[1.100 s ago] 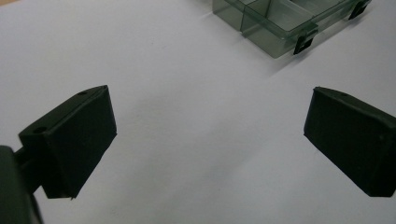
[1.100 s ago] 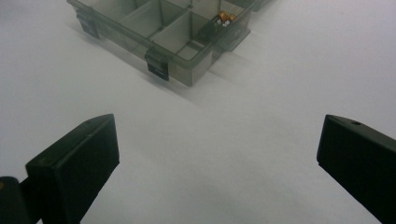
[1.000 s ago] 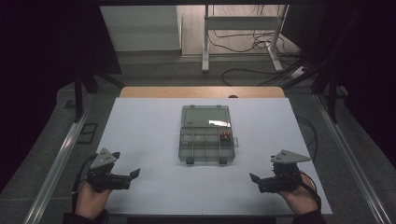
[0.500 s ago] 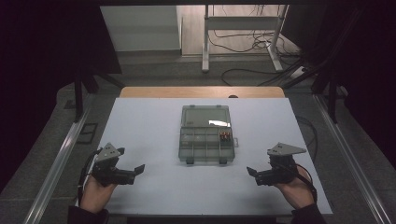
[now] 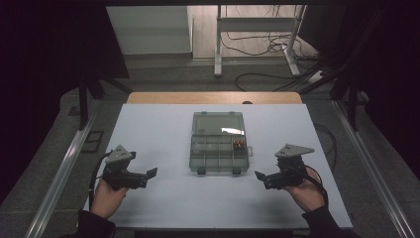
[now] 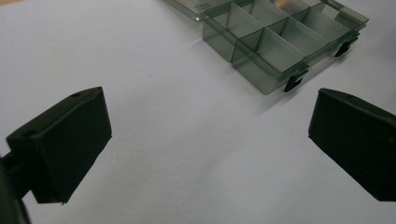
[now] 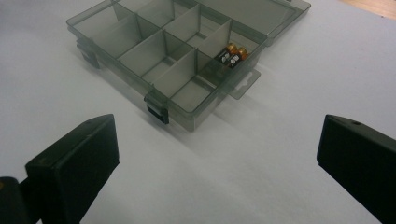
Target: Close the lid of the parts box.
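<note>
Two grippers sit low over the white table [image 5: 163, 124], one on each side of a clear grey box [image 5: 218, 144] that lies open at the table's middle. The box is the landmark here. Its lid [image 5: 218, 123] is folded flat on the far side of the tray, and the tray's dividers cut it into small compartments. Two batteries [image 7: 232, 54] with orange ends lie side by side in one compartment at the box's right edge, in the row next to the lid. The other compartments look bare as far as the gripper views reach. Two dark latches [image 6: 293, 82] sit on the near wall of the box, and a small hang tab [image 7: 243, 84] sticks out from its right side.

The left gripper [image 5: 146, 177] is to the left of the box and a little nearer the person, well apart from it, held in a hand [image 5: 106, 197] with its tips turned toward the box. In the left gripper view its jaws stand wide with nothing but table between them, and the box's near left corner lies beyond.

The right gripper [image 5: 262, 178] is to the right of the box, near its front right corner yet not touching it, gripped by the other hand [image 5: 307, 191]. Its jaws also stand wide and hold nothing, and the right gripper view looks past them to the latch corner of the box.
</note>
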`<action>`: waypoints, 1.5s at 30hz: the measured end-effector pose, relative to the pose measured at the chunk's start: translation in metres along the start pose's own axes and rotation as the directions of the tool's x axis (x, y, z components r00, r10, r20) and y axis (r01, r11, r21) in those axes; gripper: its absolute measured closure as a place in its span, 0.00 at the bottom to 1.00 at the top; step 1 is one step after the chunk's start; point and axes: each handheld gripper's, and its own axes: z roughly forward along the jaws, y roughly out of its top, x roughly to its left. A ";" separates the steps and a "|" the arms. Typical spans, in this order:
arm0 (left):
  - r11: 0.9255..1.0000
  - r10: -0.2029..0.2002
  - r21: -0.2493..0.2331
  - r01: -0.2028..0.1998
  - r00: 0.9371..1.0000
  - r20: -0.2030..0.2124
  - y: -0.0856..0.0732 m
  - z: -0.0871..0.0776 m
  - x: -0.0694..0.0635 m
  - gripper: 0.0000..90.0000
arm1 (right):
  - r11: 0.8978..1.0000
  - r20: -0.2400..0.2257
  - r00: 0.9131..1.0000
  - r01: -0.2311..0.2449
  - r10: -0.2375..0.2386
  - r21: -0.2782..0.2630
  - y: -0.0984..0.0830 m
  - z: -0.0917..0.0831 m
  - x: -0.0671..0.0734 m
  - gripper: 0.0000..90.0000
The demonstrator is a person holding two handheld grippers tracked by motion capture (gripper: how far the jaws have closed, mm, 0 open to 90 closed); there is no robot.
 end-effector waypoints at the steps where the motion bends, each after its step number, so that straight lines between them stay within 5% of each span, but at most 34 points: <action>1: 1.000 0.000 0.003 0.000 1.000 -0.001 0.001 0.001 0.000 0.00 | 1.000 0.000 1.000 0.000 0.000 -0.001 0.001 0.001 0.000 0.00; 11: 1.000 0.014 0.004 -0.014 1.000 0.015 0.014 0.013 0.004 0.00 | 1.000 -0.001 1.000 0.023 -0.023 -0.008 0.009 0.009 -0.005 0.00; 45: 0.995 0.092 0.024 -0.093 0.995 0.032 0.054 0.059 0.004 0.00 | 0.999 -0.003 0.999 -0.047 0.047 -0.006 0.043 0.043 -0.025 0.00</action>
